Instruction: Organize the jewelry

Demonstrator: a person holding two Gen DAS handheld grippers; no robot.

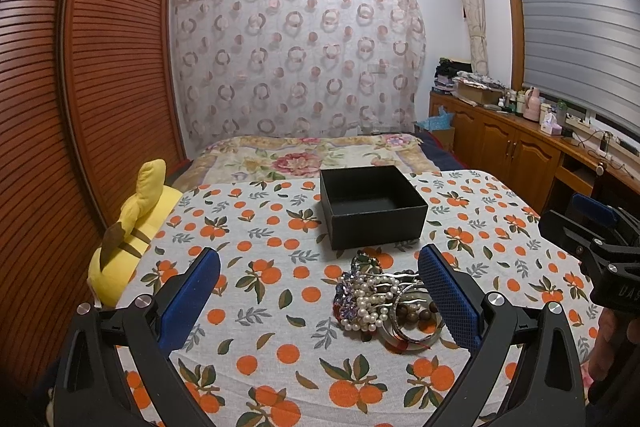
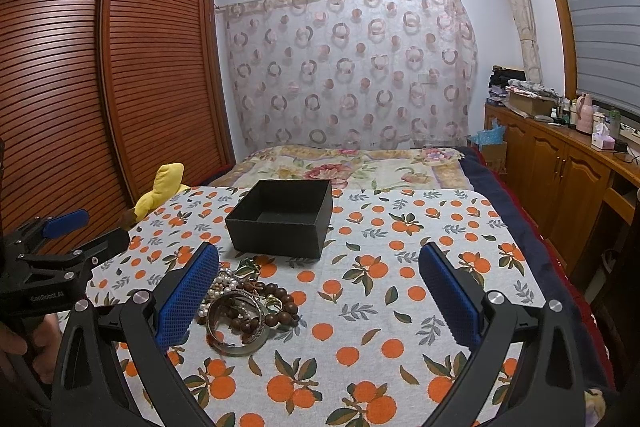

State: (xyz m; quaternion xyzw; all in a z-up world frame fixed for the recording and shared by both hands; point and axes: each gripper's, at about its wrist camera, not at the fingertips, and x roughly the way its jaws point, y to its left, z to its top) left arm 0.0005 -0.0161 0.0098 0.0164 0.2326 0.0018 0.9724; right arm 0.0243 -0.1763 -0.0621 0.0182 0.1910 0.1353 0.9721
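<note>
The jewelry pile (image 1: pixel 386 301) is heaped on the orange-print tablecloth (image 1: pixel 280 307), just before the empty black box (image 1: pixel 372 205). Both the left gripper (image 1: pixel 320 301) and right gripper (image 2: pixel 320 301) are spread wide, empty; neither is judged clearly nearer.

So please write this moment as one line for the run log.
left hand-held gripper: open, empty | right hand-held gripper: open, empty | jewelry pile: on tablecloth, untouched | black box: open, empty, behind pile

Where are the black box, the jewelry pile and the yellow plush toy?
black box (image 1: pixel 376 227), left wrist view, front wall.
jewelry pile (image 2: pixel 244 307), right wrist view, bangles at middle.
yellow plush toy (image 1: pixel 120 263), left wrist view, body.
</note>
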